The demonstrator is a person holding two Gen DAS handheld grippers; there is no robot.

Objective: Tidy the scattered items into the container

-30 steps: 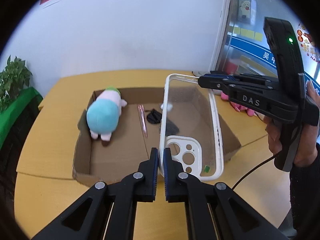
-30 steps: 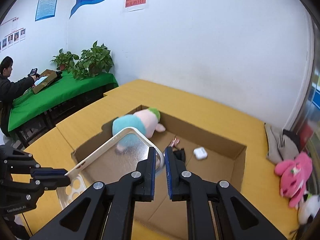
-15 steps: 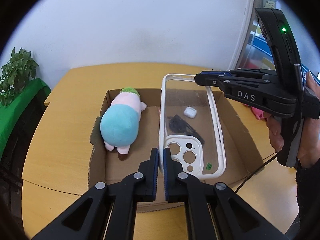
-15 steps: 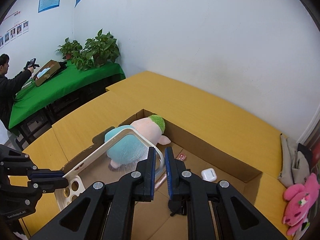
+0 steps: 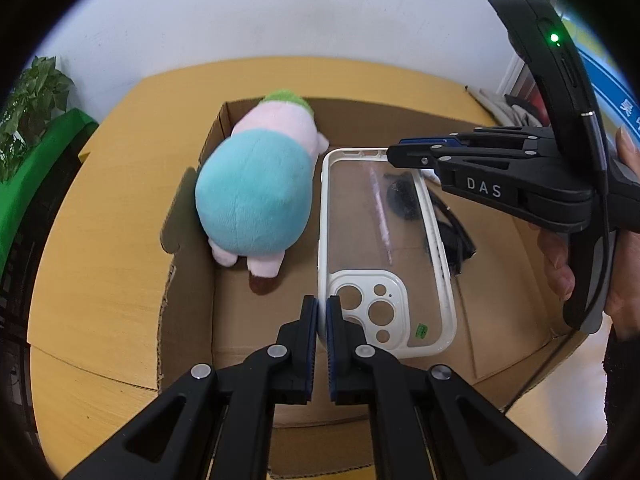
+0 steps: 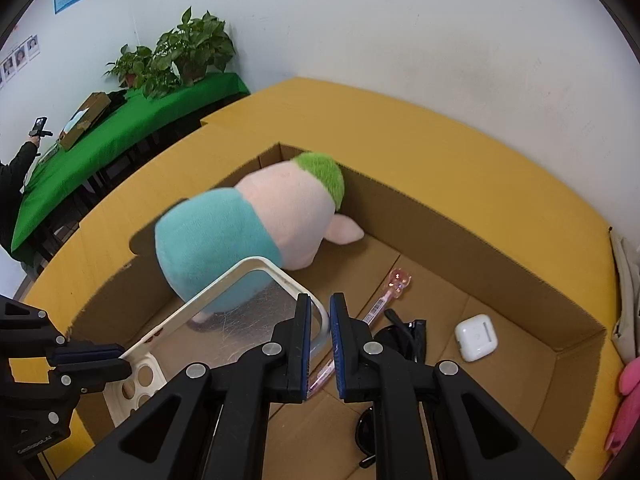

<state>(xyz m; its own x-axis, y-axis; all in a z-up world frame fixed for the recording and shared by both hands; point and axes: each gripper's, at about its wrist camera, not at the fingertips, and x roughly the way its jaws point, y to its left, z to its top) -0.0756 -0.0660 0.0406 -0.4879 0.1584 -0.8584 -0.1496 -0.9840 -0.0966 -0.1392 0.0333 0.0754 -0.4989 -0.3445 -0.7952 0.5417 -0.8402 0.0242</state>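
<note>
A clear phone case with a white rim (image 5: 376, 256) hangs over the open cardboard box (image 5: 188, 300). My left gripper (image 5: 322, 312) is shut on the case's edge beside the camera cutout. My right gripper (image 6: 320, 320) has its jaws slightly apart around the case's far corner (image 6: 256, 312); it also shows in the left wrist view (image 5: 404, 154). In the box lie a blue and pink plush toy (image 6: 248, 232), a pink pen (image 6: 384, 296), black sunglasses (image 6: 400, 336) and a white earbud case (image 6: 476, 336).
The box sits on a yellow wooden table (image 6: 440, 136) by a white wall. A pink plush (image 6: 628, 404) and grey cloth (image 6: 624, 280) lie at the right. A green-covered table with plants (image 6: 132, 116) stands at the left.
Both grippers have carried the phone case lower and further into the box. The right gripper's jaws have opened a little around the case's corner.
</note>
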